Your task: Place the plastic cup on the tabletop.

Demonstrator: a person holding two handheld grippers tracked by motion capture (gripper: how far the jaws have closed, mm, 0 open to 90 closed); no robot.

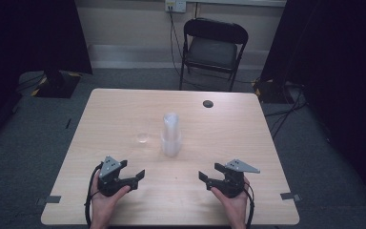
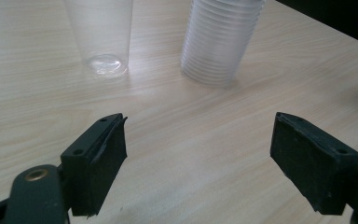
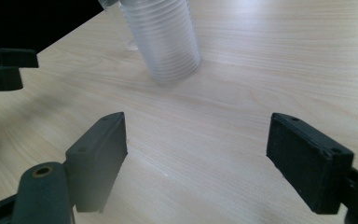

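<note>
Nearest the high view's lens, two forearms enter from the table's near edge, each hand on a black gripper. Left gripper point(image 1: 134, 177) sits low over the wood at front-left, jaws spread wide, nothing btwn them; its own view shows both pads clear of the tabletop grain w/ bare wood in the gap. Right gripper point(image 1: 208, 174) mirrors it at front-right, also released, jaws apart and empty, pads framing bare wood in the right gripper view. The two tips point inward toward each other, well apart.

Beyond them, near table centre, stands the stack of clear plastic cups point(image 1: 171, 135), upright, mouth down, ribbed rims showing as rings in both gripper views. It's roughly btwn the grippers' lines but farther back; neither touches it. Just left of the stack, a single clear cup point(image 1: 143, 138) stands base down, separate from the stack w/ a gap of wood btwn.

Farther on, a dark round grommet point(image 1: 208, 103) near the far edge of the table point(image 1: 248, 143). Behind that, a black folding chair point(image 1: 213, 50) on grey carpet against the wall, cable hanging from a wall socket point(image 1: 175, 5).
</note>
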